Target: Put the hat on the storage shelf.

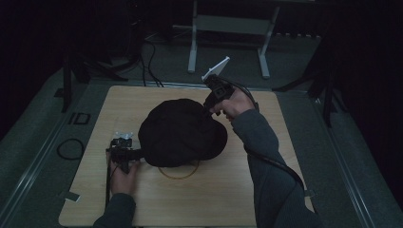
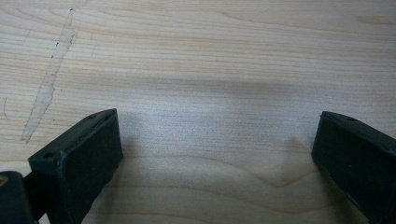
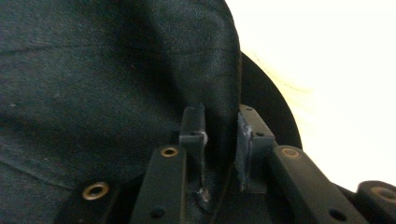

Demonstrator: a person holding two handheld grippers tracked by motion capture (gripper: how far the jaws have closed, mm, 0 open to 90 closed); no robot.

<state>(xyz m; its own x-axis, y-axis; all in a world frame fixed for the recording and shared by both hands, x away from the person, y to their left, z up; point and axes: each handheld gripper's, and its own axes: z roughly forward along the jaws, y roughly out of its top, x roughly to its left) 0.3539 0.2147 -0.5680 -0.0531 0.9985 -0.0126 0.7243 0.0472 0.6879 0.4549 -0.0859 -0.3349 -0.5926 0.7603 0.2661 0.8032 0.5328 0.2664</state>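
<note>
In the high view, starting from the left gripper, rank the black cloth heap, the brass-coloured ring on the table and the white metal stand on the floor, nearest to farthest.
From the left gripper:
1. Black cloth heap, right beside it, table centre.
2. Brass-coloured ring, peeking from under the cloth's near edge.
3. White metal stand, on the floor beyond the wooden table.

The right gripper [image 3: 219, 140] has its two black jaws pressed close together on a fold of dark, soft cloth [image 3: 102, 70]. The cloth covers the left and middle. On the right, past its edge, is a bright, pale surface [image 3: 336, 70].
</note>
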